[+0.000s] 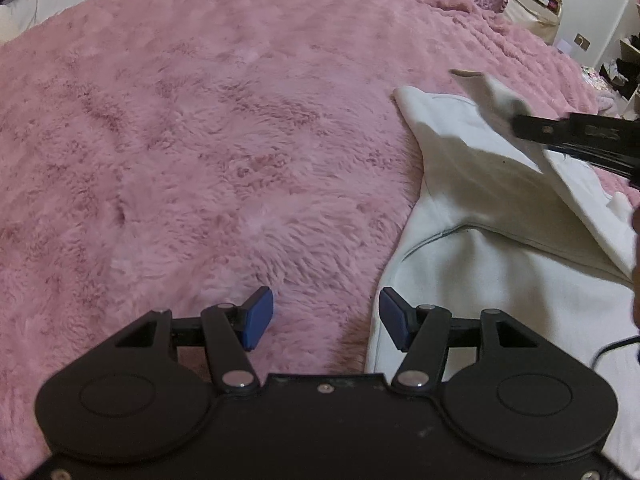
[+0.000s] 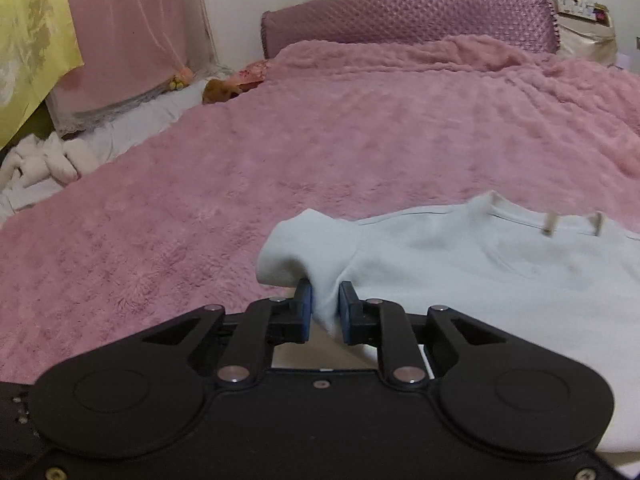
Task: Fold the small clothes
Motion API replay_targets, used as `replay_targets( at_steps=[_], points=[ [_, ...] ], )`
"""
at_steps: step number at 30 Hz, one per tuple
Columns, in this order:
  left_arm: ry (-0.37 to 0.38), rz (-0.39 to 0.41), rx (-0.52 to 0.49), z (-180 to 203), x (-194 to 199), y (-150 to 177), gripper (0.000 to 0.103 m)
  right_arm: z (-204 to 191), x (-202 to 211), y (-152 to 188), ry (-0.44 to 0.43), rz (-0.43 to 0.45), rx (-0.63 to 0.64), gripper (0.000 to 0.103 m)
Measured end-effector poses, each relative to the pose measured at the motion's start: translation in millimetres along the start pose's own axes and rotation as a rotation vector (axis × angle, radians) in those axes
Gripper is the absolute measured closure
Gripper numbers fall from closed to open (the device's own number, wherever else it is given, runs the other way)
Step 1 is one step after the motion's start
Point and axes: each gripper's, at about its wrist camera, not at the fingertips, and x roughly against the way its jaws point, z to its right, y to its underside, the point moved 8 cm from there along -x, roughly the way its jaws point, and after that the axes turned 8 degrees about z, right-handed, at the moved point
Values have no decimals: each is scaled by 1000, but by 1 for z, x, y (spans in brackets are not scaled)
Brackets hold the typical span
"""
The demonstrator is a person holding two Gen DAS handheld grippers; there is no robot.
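A pale white-mint small shirt (image 1: 472,264) lies on the pink fluffy blanket (image 1: 200,140), at the right of the left wrist view. My left gripper (image 1: 326,318) hovers open at the shirt's left edge, nothing between its blue pads. In the right wrist view my right gripper (image 2: 325,314) is shut on the shirt's sleeve (image 2: 304,252), which is lifted and bunched. The shirt's body (image 2: 480,272) and collar (image 2: 532,218) lie flat beyond. From the left wrist view the right gripper (image 1: 520,126) holds the sleeve raised over the body.
The pink blanket (image 2: 320,140) covers a wide bed. A purple quilted headboard cushion (image 2: 408,20) runs along the far end. White bedding (image 2: 48,164) and stuffed toys (image 2: 218,90) lie off the bed's left side. A cluttered bedside stand (image 2: 584,20) is at far right.
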Motion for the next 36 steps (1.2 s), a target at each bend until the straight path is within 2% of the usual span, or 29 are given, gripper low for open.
replay_targets(
  at_steps=[1, 2, 3, 5, 6, 8, 10, 14, 17, 21, 27, 29, 30, 31, 34, 36],
  points=[
    [-2, -3, 0, -1, -1, 0, 43, -2, -8, 5, 11, -23, 7, 91],
    [-4, -6, -1, -1, -1, 0, 43, -2, -17, 12, 11, -55, -7, 85],
    [-5, -8, -2, -1, -2, 0, 43, 0, -25, 19, 0, -87, -37, 79],
    [-5, -10, -4, 0, -2, 0, 43, 4, -36, 35, -34, -158, -126, 77],
    [-6, -11, -6, 0, -3, 0, 43, 6, -38, 41, -45, -175, -168, 71],
    [-9, -16, -7, 1, -5, 0, 43, 8, -32, 44, -70, -156, -209, 66],
    [-12, -22, -11, 2, -7, 1, 43, 9, -21, 42, -89, -128, -204, 65],
    [-24, -26, -23, 5, -9, 1, 43, 27, 13, 32, -65, -89, -168, 65],
    [-33, -31, -24, 7, -10, 2, 42, 57, 49, 30, -11, -73, -166, 64],
    [-52, -28, -47, 15, -10, 3, 42, 111, 105, 43, 116, -76, -172, 61],
    [-78, -33, -72, 19, -16, 4, 42, 188, 177, 92, 309, -167, -245, 59],
    [-87, -36, -92, 23, -19, 4, 42, 207, 191, 118, 364, -241, -282, 56],
    [-93, -38, -105, 24, -20, 4, 42, 213, 195, 133, 376, -288, -280, 56],
    [-101, -41, -121, 26, -22, 6, 42, 216, 198, 144, 359, -293, -263, 56],
    [-120, -38, -152, 31, -23, 8, 42, 215, 205, 143, 317, -250, -221, 56],
    [-126, -37, -160, 31, -25, 8, 41, 224, 213, 131, 346, -183, -214, 56]
  ],
)
